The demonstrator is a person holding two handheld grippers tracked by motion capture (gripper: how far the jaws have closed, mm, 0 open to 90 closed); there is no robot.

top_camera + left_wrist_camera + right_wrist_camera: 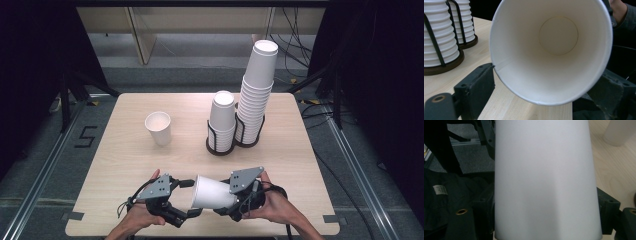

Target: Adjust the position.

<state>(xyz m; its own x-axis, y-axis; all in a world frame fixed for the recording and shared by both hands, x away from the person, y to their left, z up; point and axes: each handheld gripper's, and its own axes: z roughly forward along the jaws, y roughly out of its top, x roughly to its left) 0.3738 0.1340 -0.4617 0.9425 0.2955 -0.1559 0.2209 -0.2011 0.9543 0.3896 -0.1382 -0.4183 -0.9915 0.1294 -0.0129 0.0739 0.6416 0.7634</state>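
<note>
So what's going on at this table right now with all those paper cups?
A person holds a gripper in each hand at the near edge of the table. The right gripper is clamped on a white paper cup lying sideways, its mouth turned toward the left gripper, whose jaws stand at the rim without pressing on it. Farther back, one loose cup stands upright, and two stacks of cups sit in black holders.
</note>
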